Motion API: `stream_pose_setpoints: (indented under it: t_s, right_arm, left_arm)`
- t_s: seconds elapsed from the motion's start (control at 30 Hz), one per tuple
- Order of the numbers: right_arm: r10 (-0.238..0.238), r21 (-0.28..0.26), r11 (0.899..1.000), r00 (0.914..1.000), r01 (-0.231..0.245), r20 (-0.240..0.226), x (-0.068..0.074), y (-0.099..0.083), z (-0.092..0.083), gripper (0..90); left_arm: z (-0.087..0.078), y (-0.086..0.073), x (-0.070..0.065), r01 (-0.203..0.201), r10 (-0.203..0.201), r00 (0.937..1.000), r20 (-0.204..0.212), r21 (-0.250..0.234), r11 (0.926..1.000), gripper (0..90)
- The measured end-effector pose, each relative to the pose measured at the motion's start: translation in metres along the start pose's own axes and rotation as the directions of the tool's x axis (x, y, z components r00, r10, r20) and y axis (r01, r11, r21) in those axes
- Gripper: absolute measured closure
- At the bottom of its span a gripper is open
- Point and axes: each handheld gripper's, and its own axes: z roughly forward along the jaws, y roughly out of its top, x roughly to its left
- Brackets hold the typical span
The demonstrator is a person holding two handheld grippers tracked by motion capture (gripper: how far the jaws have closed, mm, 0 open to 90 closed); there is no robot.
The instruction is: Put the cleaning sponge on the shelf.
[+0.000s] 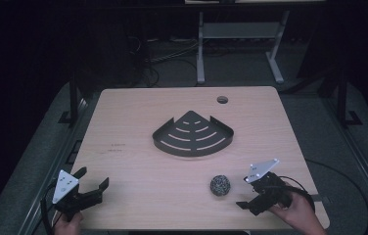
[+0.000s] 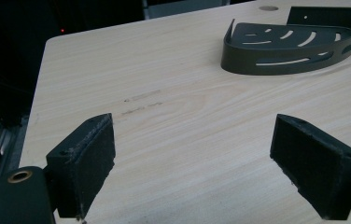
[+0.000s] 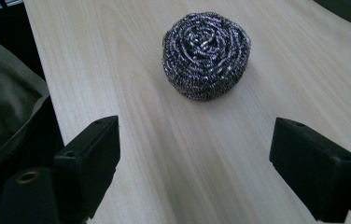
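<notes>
Right claw (image 3: pixel 194 163) jaws wide, empty, just short of round steel-wool scourer (image 3: pixel 206 53) | scourer near black slotted corner tray (image 1: pixel 193 134) on table | likely light, springy: pinch across sides | left claw (image 1: pixel 90 182) spread, empty.

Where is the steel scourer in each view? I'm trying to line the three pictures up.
High view: the scourer lies low and right of middle, just left of the right hand-held gripper.
Left gripper view: not in it.
Right gripper view: the scourer sits top middle, ahead of the open jaws.
Shared landmark: the black rack, mid-table in the high view, top right in the left gripper view.
</notes>
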Motion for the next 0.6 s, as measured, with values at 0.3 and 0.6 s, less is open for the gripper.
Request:
stream_pose_setpoints:
  t_s: [0.3, 0.6]
  right_arm:
    - [-0.036, 0.020, 0.999, 0.9993, 0.036, -0.012, -0.001, 0.016, 0.009, 15.7]
    - [-0.048, 0.050, 0.997, 0.9981, 0.050, -0.038, -0.006, 0.031, 0.019, 15.4]
  left_arm:
    - [0.000, 0.000, 0.001, -0.002, 0.002, 1.0000, 0.000, -0.001, 1.0000, 13.3]
    - [0.000, 0.000, 0.001, 0.001, -0.001, 1.0000, 0.000, -0.004, 1.0000, 13.2]
